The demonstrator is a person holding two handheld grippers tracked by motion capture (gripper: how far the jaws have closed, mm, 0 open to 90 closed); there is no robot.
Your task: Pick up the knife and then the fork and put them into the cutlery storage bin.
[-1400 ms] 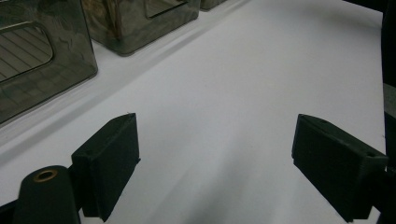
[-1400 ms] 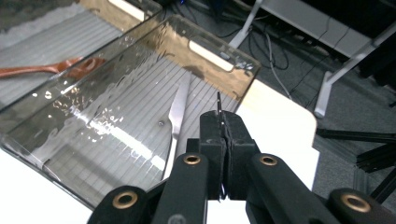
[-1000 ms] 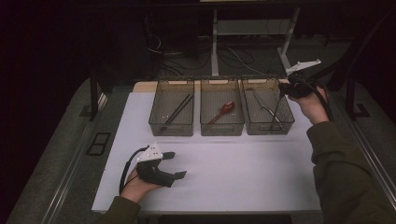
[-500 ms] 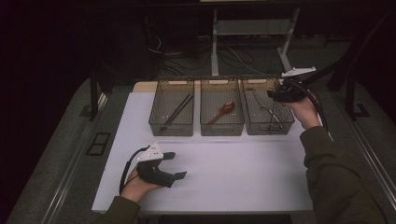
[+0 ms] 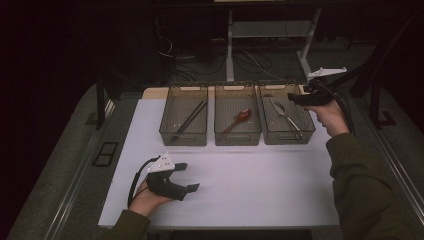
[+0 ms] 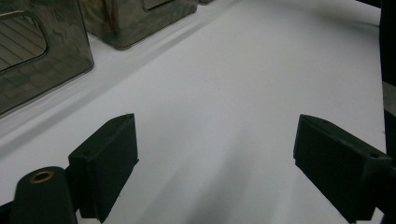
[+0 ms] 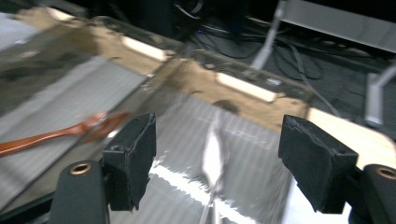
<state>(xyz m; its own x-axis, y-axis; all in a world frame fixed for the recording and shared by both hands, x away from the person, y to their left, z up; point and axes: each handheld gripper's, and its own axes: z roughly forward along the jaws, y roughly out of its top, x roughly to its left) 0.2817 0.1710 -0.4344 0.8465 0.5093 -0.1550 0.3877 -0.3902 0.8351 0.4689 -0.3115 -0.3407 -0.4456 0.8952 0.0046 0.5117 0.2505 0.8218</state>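
at the upper right of the high view, the right gripper [image 5: 295,98], jaws just opening and empty, hovers over the right bin [image 5: 286,136] holding a metal spoon [image 5: 283,112], while the left gripper [image 5: 187,176] rests open at lower left.

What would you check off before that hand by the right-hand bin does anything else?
1. Right tongs open, nothing between them: ok; their jaws have just been opening.
2. Metal utensil lies inside the right bin: ok.
3. Right tongs above the right bin's far corner, apart from the wooden spoon: ok.
4. Chopsticks in the left bin: ok.
5. Left tongs open and empty over the white sheet: ok.
6. Whether the utensil is a fork or a spoon: cannot tell.
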